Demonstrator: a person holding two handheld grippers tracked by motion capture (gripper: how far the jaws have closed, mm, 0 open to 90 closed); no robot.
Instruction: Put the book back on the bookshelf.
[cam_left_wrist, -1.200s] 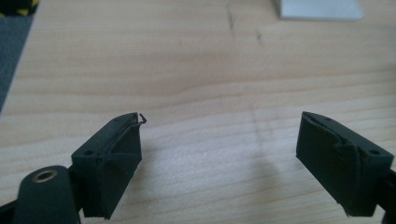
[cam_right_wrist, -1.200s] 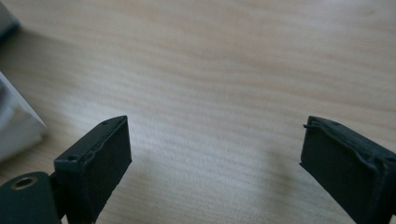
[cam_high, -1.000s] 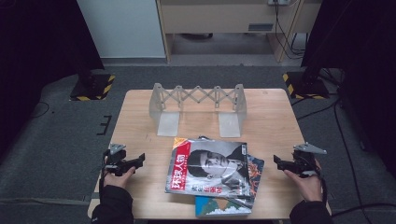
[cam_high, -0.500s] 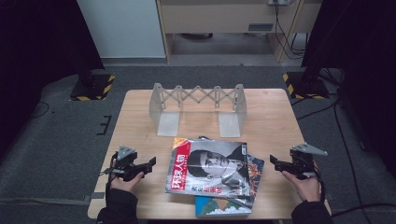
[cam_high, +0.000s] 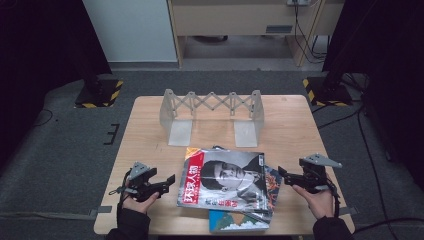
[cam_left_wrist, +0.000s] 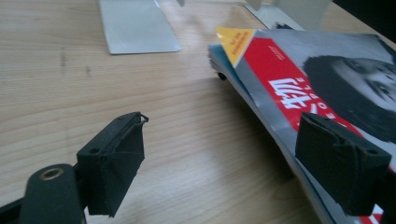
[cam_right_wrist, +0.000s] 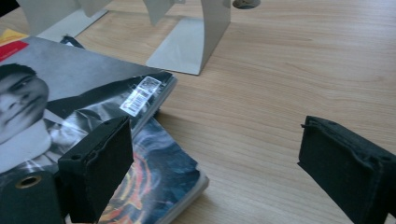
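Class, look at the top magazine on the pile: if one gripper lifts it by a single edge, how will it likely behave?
The top magazine is thin with a soft cover, so it would probably droop. Its glossy cover, catching light in the right gripper view, may slip between the pads. It lies askew on the books beneath, so a push would likely slide it off.

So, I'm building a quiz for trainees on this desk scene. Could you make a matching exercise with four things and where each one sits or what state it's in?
Things:
1. Grey accordion-style metal book rack
2. Red-and-grey portrait magazine
3. Teal-covered book
4. Left gripper

Places or states:
A. Bottom of the stack, at the near table edge
B. Jaws open, just left of the stack
C. Top of the stack
D. Standing at the far side of the wooden table

Pairs: 1-D, 2-C, 3-A, 4-B
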